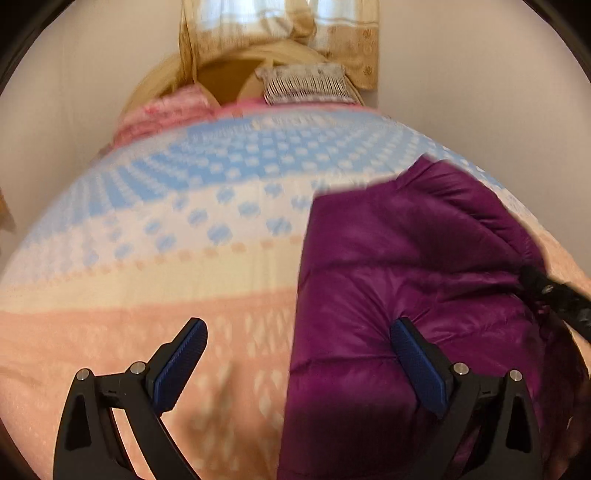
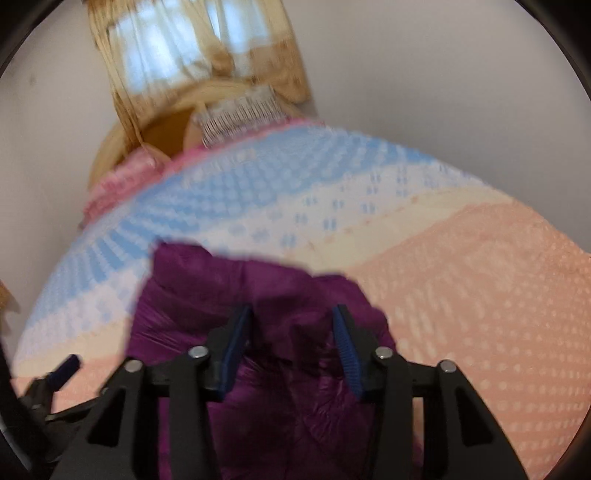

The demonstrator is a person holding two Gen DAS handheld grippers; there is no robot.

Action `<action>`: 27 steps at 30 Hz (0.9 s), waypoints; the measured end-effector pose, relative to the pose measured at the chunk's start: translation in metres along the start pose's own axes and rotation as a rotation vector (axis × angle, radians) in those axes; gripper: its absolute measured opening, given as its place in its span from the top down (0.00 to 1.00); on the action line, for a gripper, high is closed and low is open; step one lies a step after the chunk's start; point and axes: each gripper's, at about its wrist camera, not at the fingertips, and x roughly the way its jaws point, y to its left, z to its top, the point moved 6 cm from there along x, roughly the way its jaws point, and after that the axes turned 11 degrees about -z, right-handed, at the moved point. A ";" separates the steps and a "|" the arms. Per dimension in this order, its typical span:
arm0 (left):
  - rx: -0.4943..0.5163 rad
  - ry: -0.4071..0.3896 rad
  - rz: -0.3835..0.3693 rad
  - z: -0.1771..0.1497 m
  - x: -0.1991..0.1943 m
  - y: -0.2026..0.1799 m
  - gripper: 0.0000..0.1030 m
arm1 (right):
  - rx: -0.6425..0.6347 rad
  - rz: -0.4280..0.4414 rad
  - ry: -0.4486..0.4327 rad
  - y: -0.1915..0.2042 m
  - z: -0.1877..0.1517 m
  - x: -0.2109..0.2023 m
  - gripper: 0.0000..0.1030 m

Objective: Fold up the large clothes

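On the bed (image 1: 147,295), purple jacket (image 1: 406,277) lies partly folded, bunched. Left tongs (image 1: 299,350) spread wide, empty; right tongs (image 2: 291,343) parted over it, grasp uncertain.

A bed with a patterned blanket (image 1: 155,236) stands against pale walls (image 1: 480,92) below a curtained window (image 1: 273,26)

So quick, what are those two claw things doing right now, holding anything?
Left gripper: open, holding nothing, at the purple jacket's edge.
Right gripper: open above the jacket, gripping nothing.
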 end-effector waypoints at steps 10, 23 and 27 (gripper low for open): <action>-0.088 0.040 -0.145 -0.011 0.021 -0.005 0.01 | -0.003 -0.046 -0.003 -0.017 -0.025 0.015 0.59; -0.080 0.055 -0.160 -0.020 0.021 -0.006 0.01 | 0.026 -0.008 -0.027 -0.037 -0.038 -0.003 0.54; -0.087 0.061 -0.171 -0.020 0.021 -0.005 0.01 | 0.016 -0.011 -0.018 -0.037 -0.038 -0.003 0.51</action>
